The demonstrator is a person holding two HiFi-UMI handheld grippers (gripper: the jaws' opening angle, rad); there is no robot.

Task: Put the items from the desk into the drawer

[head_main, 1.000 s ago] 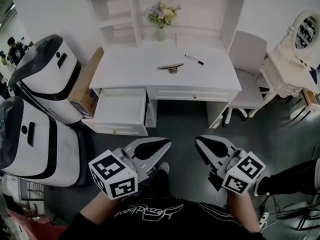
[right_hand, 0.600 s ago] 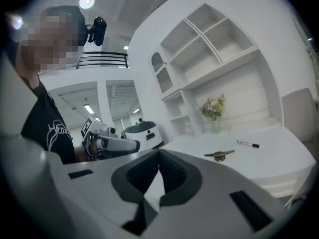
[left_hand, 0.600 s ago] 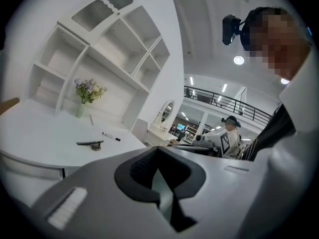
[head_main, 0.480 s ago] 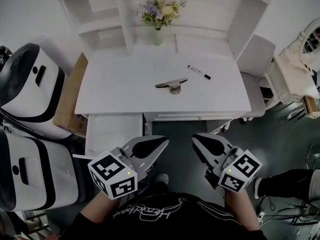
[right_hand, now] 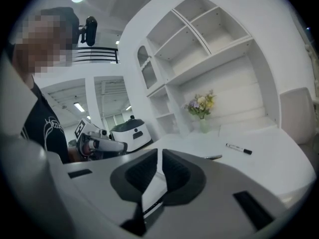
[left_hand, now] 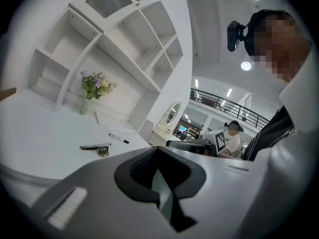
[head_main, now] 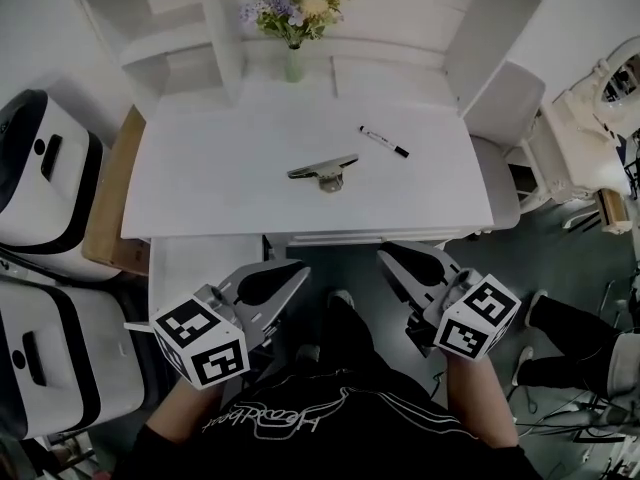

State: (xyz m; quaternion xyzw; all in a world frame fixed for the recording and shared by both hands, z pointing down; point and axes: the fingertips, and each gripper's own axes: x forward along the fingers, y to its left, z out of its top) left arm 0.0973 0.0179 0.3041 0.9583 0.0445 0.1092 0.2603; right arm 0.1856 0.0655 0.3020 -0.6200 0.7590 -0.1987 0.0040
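The slim white marker pen with a black cap lay on the far right part of the white wooden desk, and the flat silver metal clip lay near the desk's middle, well apart from the pen. Neither had been lifted. Behind them, against the shelving, stood the pale glass vase of purple and yellow flowers. Below the desk's front edge on the left, the open white drawer jutted out, and the part of its inside that showed looked bare.

The left gripper hung in front of the desk, just beside that drawer, its claw pressed together with nothing between the pads. The right gripper hung opposite it under the desk's front edge, claw likewise pressed together and empty. Both pointed toward the desktop but stayed short of either item.

By my reading, this was the approach, before any pick. The next move would call for one claw to spread, reach over the front edge and settle around an item. The clip looked the nearer choice, and it would need pinching across its narrow width, since it lay low on the surface. The carry would then run left and down into the drawer.
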